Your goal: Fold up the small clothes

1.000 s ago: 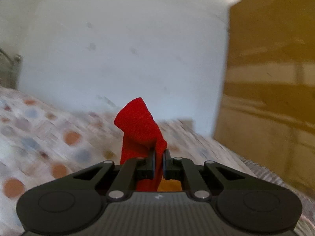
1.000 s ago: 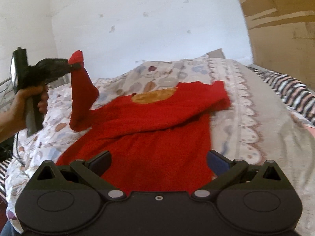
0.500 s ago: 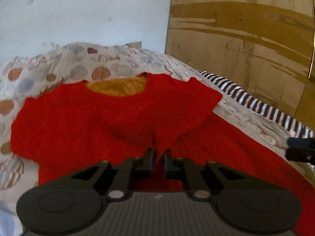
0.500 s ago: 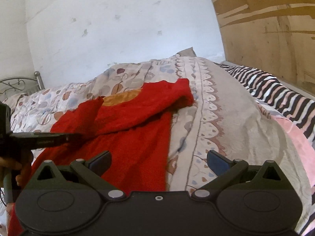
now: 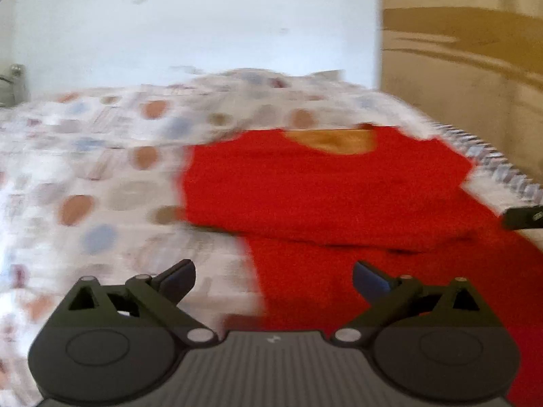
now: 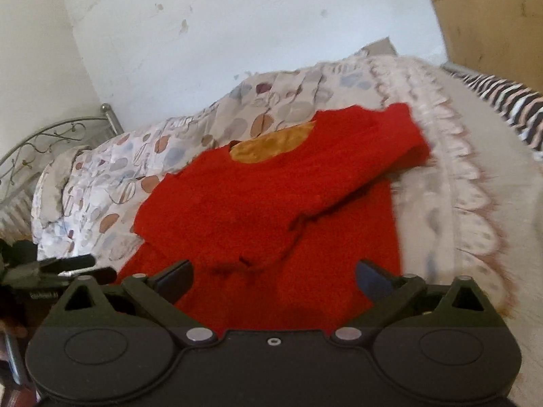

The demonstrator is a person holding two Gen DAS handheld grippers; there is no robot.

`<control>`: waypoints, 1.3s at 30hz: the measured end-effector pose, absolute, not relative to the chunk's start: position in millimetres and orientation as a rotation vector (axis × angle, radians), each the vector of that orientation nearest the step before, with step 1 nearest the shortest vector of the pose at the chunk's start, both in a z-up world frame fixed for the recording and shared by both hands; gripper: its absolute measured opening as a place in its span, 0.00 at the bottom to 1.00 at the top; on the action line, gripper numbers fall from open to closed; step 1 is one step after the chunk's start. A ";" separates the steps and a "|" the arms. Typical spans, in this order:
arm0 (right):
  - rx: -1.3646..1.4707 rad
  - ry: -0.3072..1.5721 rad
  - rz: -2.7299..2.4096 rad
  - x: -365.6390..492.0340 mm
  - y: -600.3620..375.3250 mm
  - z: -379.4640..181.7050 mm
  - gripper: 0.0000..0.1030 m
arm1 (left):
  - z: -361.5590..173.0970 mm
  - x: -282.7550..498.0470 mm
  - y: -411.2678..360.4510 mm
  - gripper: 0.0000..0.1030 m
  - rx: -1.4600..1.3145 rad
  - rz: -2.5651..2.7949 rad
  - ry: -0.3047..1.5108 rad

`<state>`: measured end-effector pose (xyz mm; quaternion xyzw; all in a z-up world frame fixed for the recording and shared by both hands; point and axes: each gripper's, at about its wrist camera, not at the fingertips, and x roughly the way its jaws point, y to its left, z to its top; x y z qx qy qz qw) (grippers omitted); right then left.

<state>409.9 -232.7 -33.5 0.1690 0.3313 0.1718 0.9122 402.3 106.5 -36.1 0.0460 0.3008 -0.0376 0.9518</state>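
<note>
Black left claw [image 5: 273, 276] spread wide, gripping nothing, hanging low above the edge of the red garment [image 5: 325, 196] where red cloth meets the spotted quilt [image 5: 101, 176]. Black right claw [image 6: 273, 276] likewise spread wide and empty, poised over the lower red panel of the same garment [image 6: 271, 203]. Seen from the right wrist: left claw [image 6: 85, 264] at the far left edge, fingers apart, just beside the garment's lower left corner, a bare hand [image 6: 13, 329] dimly visible beneath it. Seen from the left wrist: tip of the right claw [image 5: 524, 217] poking in at the right edge, over the red cloth.

Garment lying flat on the bed, both sleeves folded inward across the chest, the folded layer resting atop the longer body panel. Orange-yellow lining [image 6: 271, 146] showing at the neckline, pointed toward the white wall [image 6: 237, 34]. Quilt with brown and blue ovals underneath, scalloped border [image 6: 468, 183] to the right, striped black-and-white fabric [image 6: 502, 101] beyond that. Metal scrolled bed frame [image 6: 51, 135] at far left, brown wooden panel [image 5: 468, 68] at right. Left-wrist view blurred.
</note>
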 end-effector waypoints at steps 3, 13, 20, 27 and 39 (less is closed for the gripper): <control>0.389 0.728 0.365 436.0 -220.8 -39.9 0.77 | -43.3 417.2 128.7 0.99 0.111 0.038 0.602; 0.446 0.590 0.398 447.1 -211.2 -16.3 0.04 | -68.7 442.4 153.7 0.99 0.134 0.068 0.565; 0.413 0.367 0.536 459.3 -211.0 81.8 0.04 | -75.8 465.4 129.8 0.99 0.186 0.041 0.490; 0.359 0.277 0.600 481.3 -191.6 134.4 0.04 | -81.4 509.2 108.0 0.96 0.238 0.052 0.463; 0.450 0.416 0.482 462.2 -240.0 67.9 0.04 | -68.9 529.7 144.5 0.84 0.132 0.257 0.460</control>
